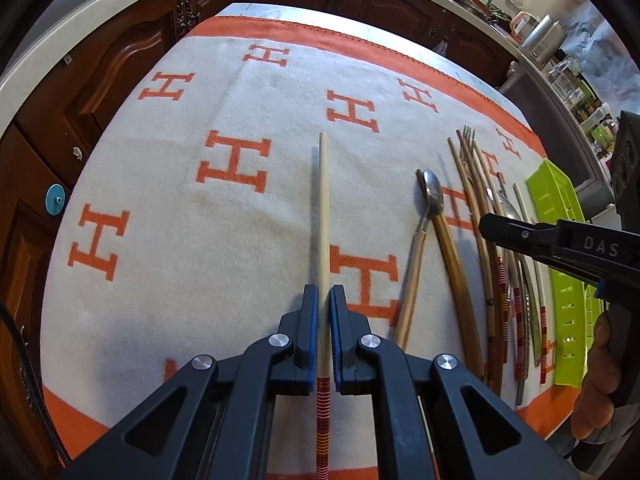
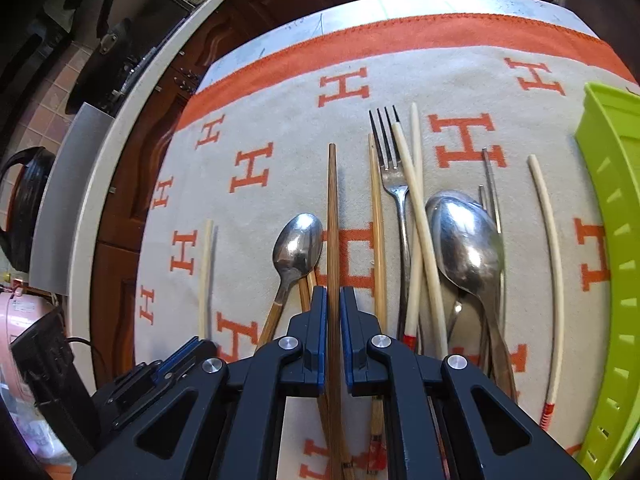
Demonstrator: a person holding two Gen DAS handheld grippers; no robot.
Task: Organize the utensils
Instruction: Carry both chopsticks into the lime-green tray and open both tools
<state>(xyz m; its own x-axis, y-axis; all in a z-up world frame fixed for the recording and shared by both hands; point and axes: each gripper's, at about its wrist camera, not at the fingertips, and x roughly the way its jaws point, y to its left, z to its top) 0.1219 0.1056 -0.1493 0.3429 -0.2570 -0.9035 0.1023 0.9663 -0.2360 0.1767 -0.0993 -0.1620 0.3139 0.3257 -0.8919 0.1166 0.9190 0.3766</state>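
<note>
Orange "H" blanket [image 1: 200, 240]; left hand-held gripper [image 1: 324, 300] clamps pale chopstick [image 1: 323, 208], right [image 2: 333, 304] brown chopstick [image 2: 333, 208].

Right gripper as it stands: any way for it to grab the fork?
Probably not yet. The right gripper is shut on a dark brown chopstick, so it is occupied. The fork lies just right of it, with a pale chopstick crossing its handle.

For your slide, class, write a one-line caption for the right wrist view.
Right gripper shut on a dark wooden chopstick, amid spoons, a fork and pale chopsticks beside a green tray.
</note>
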